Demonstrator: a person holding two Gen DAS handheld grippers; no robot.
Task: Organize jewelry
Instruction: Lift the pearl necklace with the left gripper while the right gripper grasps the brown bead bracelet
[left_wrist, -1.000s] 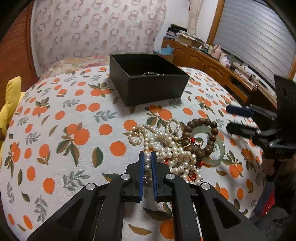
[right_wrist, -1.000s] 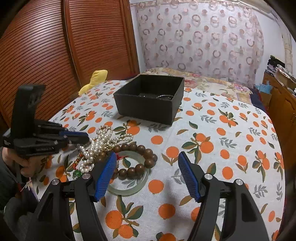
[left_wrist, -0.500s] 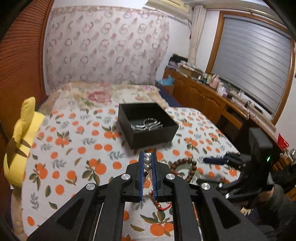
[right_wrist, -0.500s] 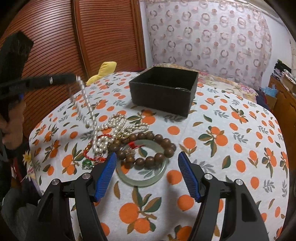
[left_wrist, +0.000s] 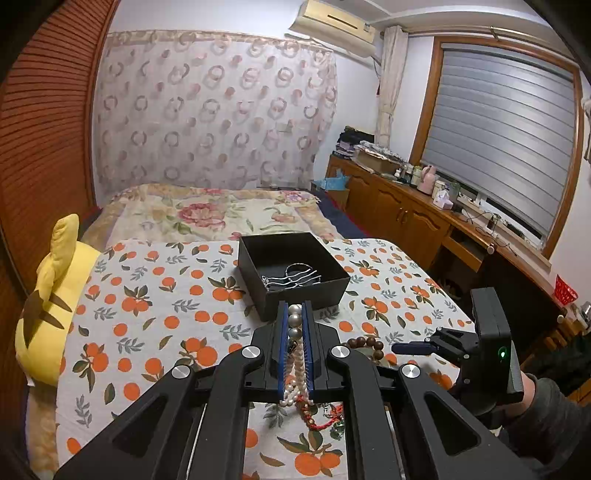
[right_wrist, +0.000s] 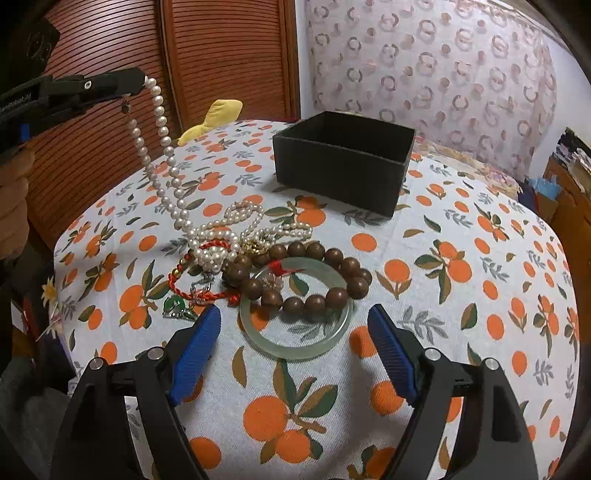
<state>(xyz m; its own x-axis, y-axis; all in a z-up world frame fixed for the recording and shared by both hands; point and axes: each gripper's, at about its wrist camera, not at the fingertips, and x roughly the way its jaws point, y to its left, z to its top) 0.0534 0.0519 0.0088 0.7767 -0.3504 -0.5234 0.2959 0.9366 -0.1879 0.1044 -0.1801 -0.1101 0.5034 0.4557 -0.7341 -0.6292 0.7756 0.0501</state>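
My left gripper (left_wrist: 294, 312) is shut on a pearl necklace (left_wrist: 294, 325) and holds it high above the table; in the right wrist view the left gripper (right_wrist: 138, 83) is at upper left and the necklace (right_wrist: 162, 147) hangs down to the pile, its lower end still on the cloth. A black box (left_wrist: 291, 273) (right_wrist: 343, 162) holding silver pieces (left_wrist: 291, 278) stands farther back. My right gripper (right_wrist: 293, 332) is open and empty, low over a jade bangle (right_wrist: 295, 332) and a brown bead bracelet (right_wrist: 306, 273).
A red cord bracelet with a green pendant (right_wrist: 192, 288) and smaller pearl strands (right_wrist: 255, 229) lie in the pile. The orange-print cloth (right_wrist: 461, 295) covers a round table. A yellow plush (left_wrist: 48, 306) sits at the left edge. A bed and wooden cabinets stand behind.
My left gripper has risen from the pile with the pearl necklace, drawing it up off the cloth. My right gripper stayed open and edged closer to the bangle.
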